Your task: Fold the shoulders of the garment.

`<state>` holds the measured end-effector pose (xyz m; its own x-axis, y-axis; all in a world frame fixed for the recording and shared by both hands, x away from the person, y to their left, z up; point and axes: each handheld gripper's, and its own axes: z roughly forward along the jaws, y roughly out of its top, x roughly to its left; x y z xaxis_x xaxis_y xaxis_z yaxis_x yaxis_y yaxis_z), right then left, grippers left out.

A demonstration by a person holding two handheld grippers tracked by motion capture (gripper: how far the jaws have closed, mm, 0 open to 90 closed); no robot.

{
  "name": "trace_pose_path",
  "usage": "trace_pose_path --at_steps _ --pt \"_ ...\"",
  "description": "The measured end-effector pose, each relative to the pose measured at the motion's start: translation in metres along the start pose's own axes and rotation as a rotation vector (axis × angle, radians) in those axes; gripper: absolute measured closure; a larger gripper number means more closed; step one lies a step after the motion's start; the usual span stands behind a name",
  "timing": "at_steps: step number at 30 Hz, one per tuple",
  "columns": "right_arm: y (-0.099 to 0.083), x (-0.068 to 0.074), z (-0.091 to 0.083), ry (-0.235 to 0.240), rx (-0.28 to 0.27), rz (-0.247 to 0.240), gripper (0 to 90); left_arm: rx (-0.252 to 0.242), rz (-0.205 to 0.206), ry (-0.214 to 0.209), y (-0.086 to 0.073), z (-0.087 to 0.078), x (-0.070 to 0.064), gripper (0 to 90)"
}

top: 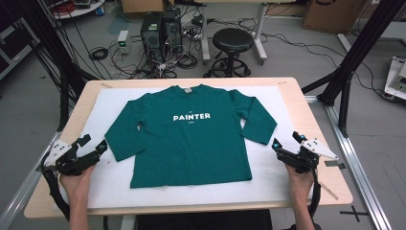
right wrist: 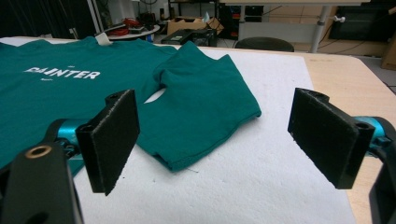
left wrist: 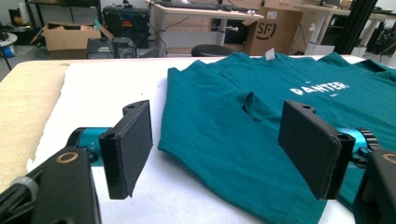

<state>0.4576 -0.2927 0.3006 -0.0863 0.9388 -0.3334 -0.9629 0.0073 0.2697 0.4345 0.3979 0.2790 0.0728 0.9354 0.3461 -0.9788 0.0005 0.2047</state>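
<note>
A green shirt (top: 189, 139) lies flat on a white mat (top: 268, 184) that covers most of the tabletop (top: 325, 139). The shirt is face up, with the white word PAINTER (top: 191, 117) across its chest and its neck pointing away from the person. Both sleeves are spread out to the sides. The left hand-held gripper (top: 93, 143) is just beside the end of the shirt's left sleeve (top: 119, 139), and it is not touching it. Its jaws are spread wide apart with nothing between them. In the left gripper view, that hand-held gripper (left wrist: 219, 149) has the sleeve edge lying on the mat between and behind its jaws. The right hand-held gripper (top: 286, 142) is near the end of the shirt's other sleeve (top: 258, 124), a little apart from it. Its jaws are spread wide too, and they hold nothing. In the right gripper view, that hand-held gripper (right wrist: 233, 140) looks at the sleeve cuff on the mat.
</note>
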Motion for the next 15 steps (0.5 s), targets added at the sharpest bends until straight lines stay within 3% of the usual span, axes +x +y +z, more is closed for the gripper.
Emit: trace_pose_path --at_steps 15 --pt "0.0001 0.0009 0.0005 -0.003 0.005 -0.010 16.9 0.023 0.013 0.009 0.0006 0.0023 -0.0017 26.3"
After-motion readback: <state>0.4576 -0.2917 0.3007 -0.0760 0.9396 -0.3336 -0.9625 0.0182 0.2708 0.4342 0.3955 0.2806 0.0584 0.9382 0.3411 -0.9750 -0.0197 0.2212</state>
